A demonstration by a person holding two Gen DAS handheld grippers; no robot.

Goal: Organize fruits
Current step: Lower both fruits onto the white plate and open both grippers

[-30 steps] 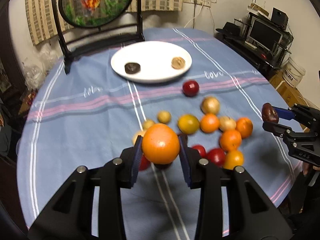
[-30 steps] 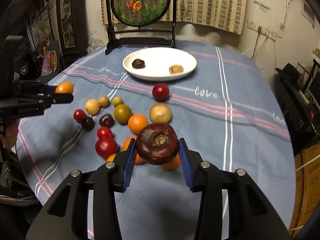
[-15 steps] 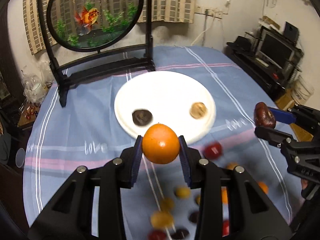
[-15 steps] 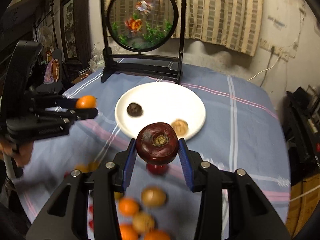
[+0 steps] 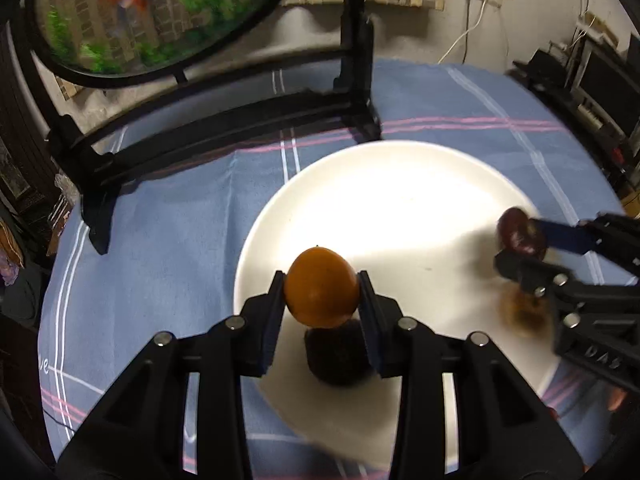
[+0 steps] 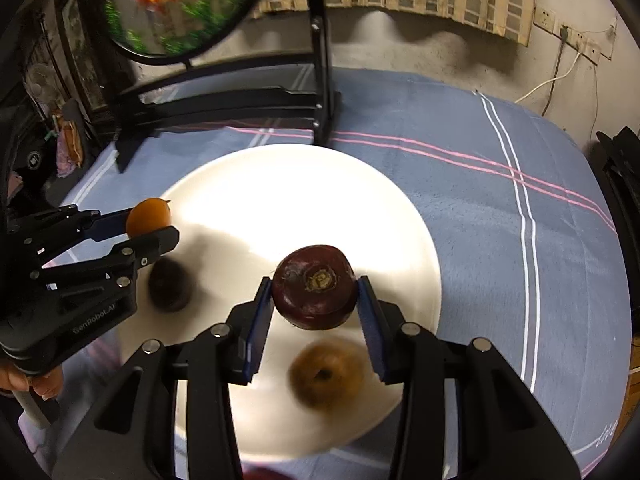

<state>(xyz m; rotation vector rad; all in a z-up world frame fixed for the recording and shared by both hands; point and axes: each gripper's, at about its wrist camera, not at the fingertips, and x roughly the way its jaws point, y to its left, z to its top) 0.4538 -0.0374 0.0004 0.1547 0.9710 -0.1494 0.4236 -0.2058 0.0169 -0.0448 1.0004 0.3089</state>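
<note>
The left gripper (image 5: 322,298) squeezes an orange fruit (image 5: 321,286) over the white plate (image 5: 400,200). The right gripper (image 6: 316,294) squeezes a dark red fruit (image 6: 316,286) over that plate too (a dark fruit (image 6: 170,286) and a brown one (image 6: 326,374) lie below them).

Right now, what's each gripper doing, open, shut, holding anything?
Left gripper: shut on the orange, over the plate.
Right gripper: shut on the dark red fruit, over the same plate.
</note>
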